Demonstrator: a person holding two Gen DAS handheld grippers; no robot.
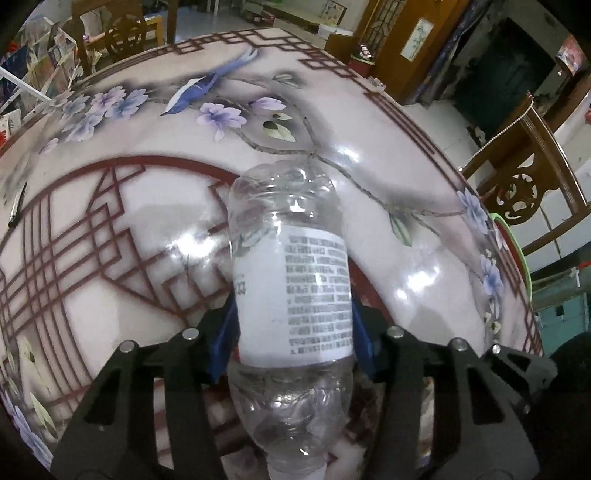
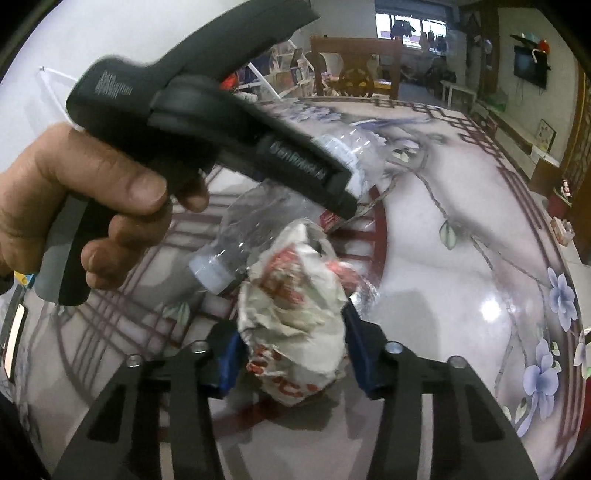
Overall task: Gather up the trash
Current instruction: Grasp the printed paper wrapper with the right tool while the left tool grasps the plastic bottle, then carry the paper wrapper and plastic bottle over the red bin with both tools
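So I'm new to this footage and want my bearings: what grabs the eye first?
A clear bottle with a white label, clamped in the left tool, fills the left view. In the right view, the right tool pinches a crumpled wrapper. Under both lies a glossy table painted with flowers and red lattice.

Both views are bright, lit by soft daylight. In the right wrist view it comes from windows [image 2: 412, 27] at the far end of the room. The glossy table [image 1: 388, 192] throws white glare patches in both views, and faint grey shadows lie on it. The fisheye lens bends the table edge into a curve and leaves dark corners. The plastic bottle [image 1: 291, 280] is fairly sharp, though its label print is smeared. The crumpled wrapper [image 2: 295, 314] and the hand [image 2: 85, 206] look slightly soft.
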